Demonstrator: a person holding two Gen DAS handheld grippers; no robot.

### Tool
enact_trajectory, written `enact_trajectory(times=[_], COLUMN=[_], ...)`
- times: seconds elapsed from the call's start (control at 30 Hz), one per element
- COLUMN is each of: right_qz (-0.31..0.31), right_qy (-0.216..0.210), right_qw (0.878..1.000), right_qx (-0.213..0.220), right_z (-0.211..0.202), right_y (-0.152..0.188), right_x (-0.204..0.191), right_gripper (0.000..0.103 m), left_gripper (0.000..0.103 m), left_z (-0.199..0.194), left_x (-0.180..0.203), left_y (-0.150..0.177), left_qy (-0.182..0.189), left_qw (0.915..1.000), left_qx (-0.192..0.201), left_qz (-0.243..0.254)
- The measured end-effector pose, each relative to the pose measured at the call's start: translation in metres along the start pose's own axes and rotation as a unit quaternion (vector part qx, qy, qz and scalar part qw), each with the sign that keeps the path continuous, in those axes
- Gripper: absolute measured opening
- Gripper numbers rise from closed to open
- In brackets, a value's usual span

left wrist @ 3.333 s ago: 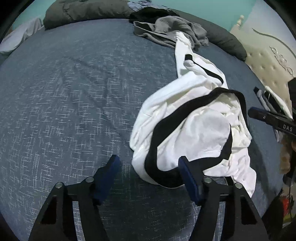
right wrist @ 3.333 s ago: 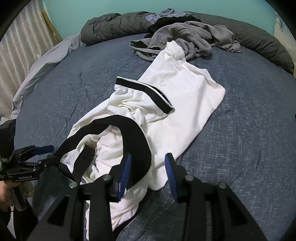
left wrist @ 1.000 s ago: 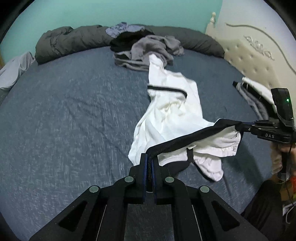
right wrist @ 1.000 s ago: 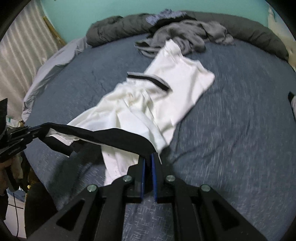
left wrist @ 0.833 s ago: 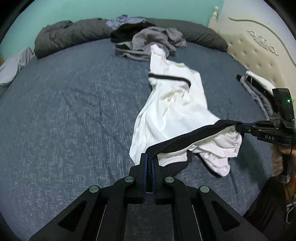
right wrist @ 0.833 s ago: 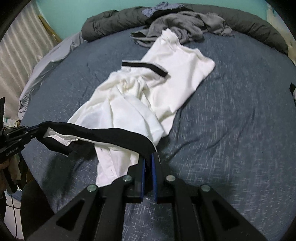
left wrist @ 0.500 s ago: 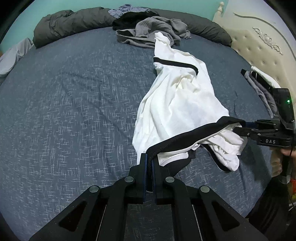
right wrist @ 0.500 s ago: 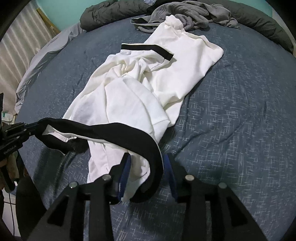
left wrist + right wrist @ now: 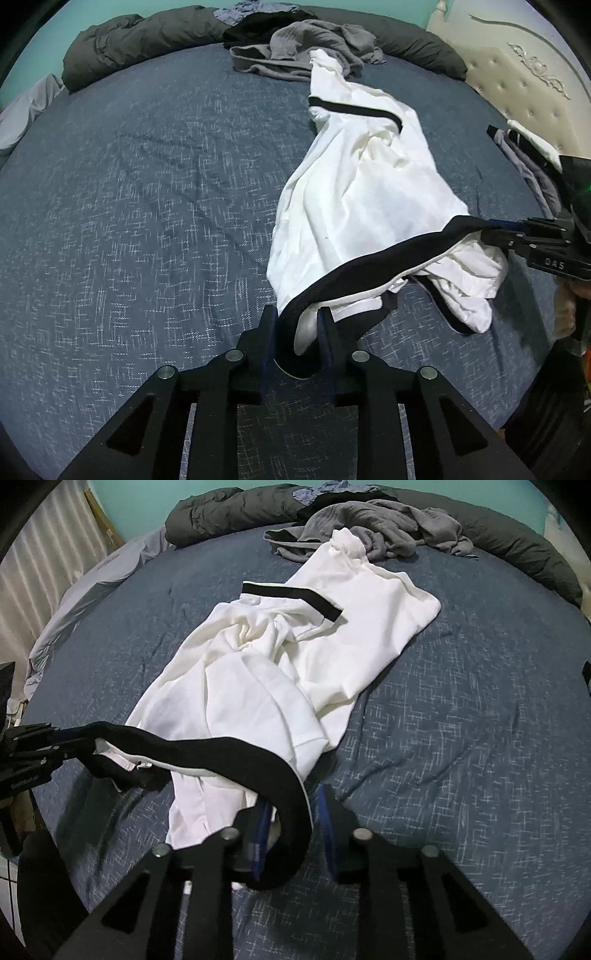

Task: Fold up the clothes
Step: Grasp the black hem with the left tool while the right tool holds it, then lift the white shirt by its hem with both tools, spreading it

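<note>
While the white garment (image 9: 354, 199) lies crumpled along the blue bedspread (image 9: 147, 221), its black waistband (image 9: 369, 273) is draped between the two tools. The left gripper (image 9: 293, 326) is seen with its fingers parted, the band resting loosely in the gap rather than pinched; the right gripper (image 9: 291, 823) is likewise spread, with the band looped slackly between its pads. Nothing is firmly held, so the spreading step is judged unfinished. For a clean fold, the band should be laid flat and straight, each end being set down without twist, and the bunched white cloth below it should be smoothed outward first. A grey clothes heap (image 9: 369, 520) touching the garment's far end could snag if the cloth is dragged.
</note>
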State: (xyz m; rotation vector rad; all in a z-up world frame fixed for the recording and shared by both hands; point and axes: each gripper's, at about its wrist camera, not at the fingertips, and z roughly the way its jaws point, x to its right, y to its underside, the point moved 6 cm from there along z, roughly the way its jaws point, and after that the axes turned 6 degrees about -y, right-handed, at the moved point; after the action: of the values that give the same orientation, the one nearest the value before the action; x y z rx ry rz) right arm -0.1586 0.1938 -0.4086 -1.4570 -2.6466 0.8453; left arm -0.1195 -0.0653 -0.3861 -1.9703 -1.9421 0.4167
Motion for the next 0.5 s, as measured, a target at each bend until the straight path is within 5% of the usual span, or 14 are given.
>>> enact_trajectory(times=[0.13,0.23,0.5], right_qz=[-0.015,-0.024,-0.036], right_qy=[0.000,0.005,0.014], right_qw=[1.000,1.000,0.995], right_qx=[0.004,0.017,0.097], right_z=[-0.002,-0.008,-0.073], right_y=[0.000,-0.004,-0.039], right_x=[-0.007,-0.010,-0.018], right_gripper=[0.007,0.006,0.005], left_gripper=[0.024,0.007,0.004], left_z=[0.004,0.002,-0.062], left_x=[0.000,0.000,0.006], left_y=[0.000,-0.002,-0.036], left_qy=[0.002,-0.002,-0.006], left_qw=[1.0000,1.0000,0.9973], left_qx=[-0.005,-0.002,0.067], left_qz=[-0.002,0.003,0.031])
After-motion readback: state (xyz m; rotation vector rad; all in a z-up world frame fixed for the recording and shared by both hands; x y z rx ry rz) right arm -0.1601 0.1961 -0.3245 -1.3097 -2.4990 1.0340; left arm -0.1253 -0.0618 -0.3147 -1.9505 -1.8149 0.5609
